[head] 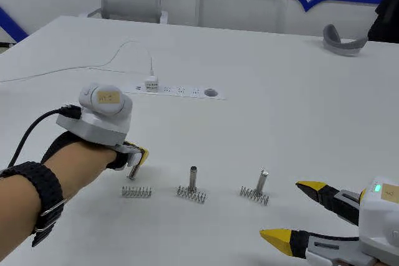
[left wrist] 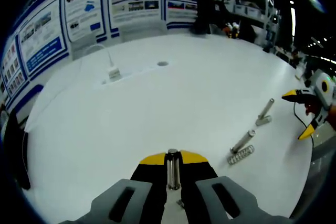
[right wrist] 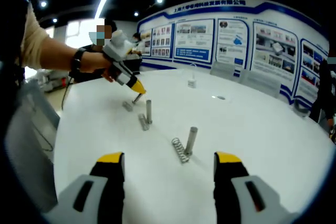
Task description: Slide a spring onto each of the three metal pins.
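Pin (head: 133,171) pinched, tilted, in left gripper (left wrist: 172,157); spring (head: 136,192) flat on table (head: 262,66) near it; right gripper (head: 290,210) spread, empty.

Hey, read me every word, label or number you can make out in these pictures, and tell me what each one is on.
Nothing can be quoted reliably.
Blue Chinese heading across the white wall banner: too blurred to quote.
Blue-framed wall posters: print too small.
Pale sticker on the left gripper: writing blurred.
Pale sticker on the right gripper: writing blurred.
White power strip: no legible marking.
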A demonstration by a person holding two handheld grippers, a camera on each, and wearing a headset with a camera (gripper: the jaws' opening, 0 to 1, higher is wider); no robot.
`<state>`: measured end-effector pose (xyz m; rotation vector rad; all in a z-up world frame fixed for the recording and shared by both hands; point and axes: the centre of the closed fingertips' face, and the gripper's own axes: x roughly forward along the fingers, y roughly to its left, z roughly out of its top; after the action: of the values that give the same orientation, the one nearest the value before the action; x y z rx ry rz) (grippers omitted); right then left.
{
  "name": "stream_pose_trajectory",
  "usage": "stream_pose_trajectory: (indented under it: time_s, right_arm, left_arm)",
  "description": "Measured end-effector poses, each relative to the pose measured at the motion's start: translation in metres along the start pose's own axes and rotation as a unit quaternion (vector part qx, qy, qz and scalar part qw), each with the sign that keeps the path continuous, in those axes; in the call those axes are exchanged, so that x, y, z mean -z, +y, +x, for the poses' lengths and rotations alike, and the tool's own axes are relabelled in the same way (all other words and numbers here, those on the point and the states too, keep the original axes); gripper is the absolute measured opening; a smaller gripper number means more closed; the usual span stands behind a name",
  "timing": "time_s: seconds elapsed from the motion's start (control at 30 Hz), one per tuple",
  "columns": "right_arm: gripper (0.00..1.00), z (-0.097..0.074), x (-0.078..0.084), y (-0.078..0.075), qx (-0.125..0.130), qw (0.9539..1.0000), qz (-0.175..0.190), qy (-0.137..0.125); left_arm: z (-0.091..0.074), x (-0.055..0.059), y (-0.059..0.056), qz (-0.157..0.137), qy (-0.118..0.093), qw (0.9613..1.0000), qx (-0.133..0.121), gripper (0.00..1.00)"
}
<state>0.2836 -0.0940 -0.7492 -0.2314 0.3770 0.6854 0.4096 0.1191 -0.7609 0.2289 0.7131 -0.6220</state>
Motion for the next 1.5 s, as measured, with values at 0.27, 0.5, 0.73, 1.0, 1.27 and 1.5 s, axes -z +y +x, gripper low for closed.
stream_pose_trajectory:
  time_s: [0.27, 0.5, 0.73, 1.0, 1.27, 1.5]
  right_arm:
    - [0.70, 0.000, -0.002, 0.002, -0.003, 1.0000, -0.003, -0.001]
    - [0.70, 0.000, -0.005, 0.003, -0.006, 1.0000, -0.007, -0.002]
    - [0.70, 0.001, -0.005, 0.007, -0.012, 0.9999, -0.010, 0.001]
    - [0.70, 0.002, -0.006, 0.008, -0.015, 0.9998, -0.013, 0.001]
    - [0.70, 0.003, -0.005, 0.010, -0.019, 0.9997, -0.014, 0.002]
    - [0.70, 0.003, -0.005, 0.011, -0.019, 0.9997, -0.014, 0.002]
  left_arm:
    - [-0.011, 0.003, -0.003, -0.002, -0.010, 0.9999, 0.001, 0.07]
    - [-0.019, 0.007, -0.004, -0.011, -0.018, 0.9998, 0.001, 0.07]
    - [-0.024, 0.011, -0.006, -0.016, -0.020, 0.9997, 0.002, 0.07]
    - [-0.025, 0.014, -0.009, -0.007, -0.017, 0.9998, 0.006, 0.07]
    - [-0.026, 0.016, -0.010, -0.005, -0.012, 0.9999, 0.008, 0.07]
    - [-0.026, 0.017, -0.011, -0.003, -0.010, 0.9999, 0.011, 0.08]
